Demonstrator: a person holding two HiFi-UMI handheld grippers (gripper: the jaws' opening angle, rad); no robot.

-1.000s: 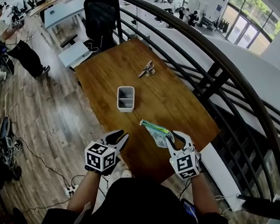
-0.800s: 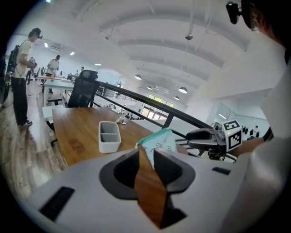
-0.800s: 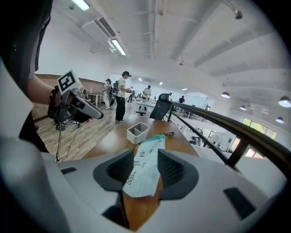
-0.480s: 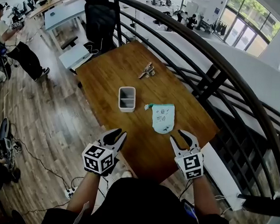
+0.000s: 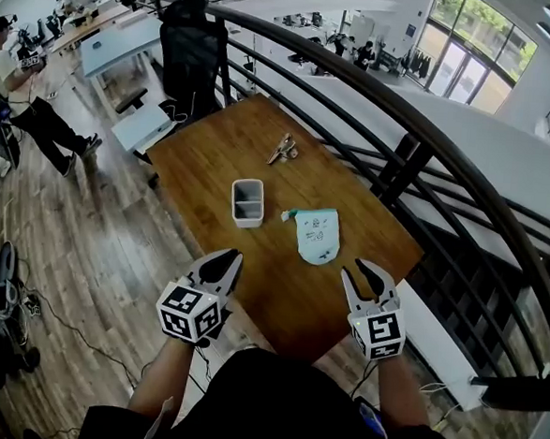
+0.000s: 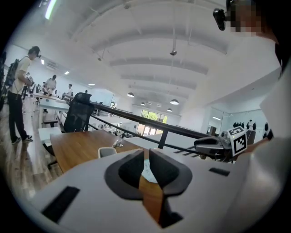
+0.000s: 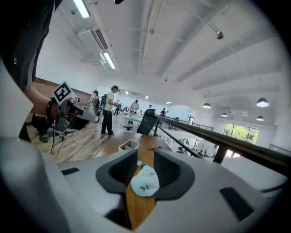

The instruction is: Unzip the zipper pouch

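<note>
2 grippers sit at the near edge of the table (image 5: pixel 204 153), both with jaws spread and nothing between them. The left gripper (image 5: pixel 223 262) is at the table's left edge, the right gripper (image 5: pixel 358 269) over its near edge, the 2 well apart.

Each gripper view confirms the gap: wood shows straight through it. The right gripper view frames the pouch (image 5: pixel 317 236) in the opening between its jaws, lying on the table ahead and touching neither jaw. The left gripper view shows only a pale sliver of it past the jaws, plus the other gripper with its marker cube off to the right. Only the head view gives the layout: the pouch lies flat near the table's middle, ahead of both grippers and closer to the right one's line.

The pouch is pale blue-green with small dark drawings on its face, narrower at the near end, its straight far edge ending in a small tab at the left corner. Whether the zipper is open is too small to tell.

Just left of it, apart from it, stands a white bin (image 5: pixel 247 203) with 2 compartments. Farther off lies a small metal object (image 5: pixel 283 149), and a black chair (image 5: pixel 194 39) stands past the far end. A dark railing (image 5: pixel 405 110) curves along the right side.
</note>
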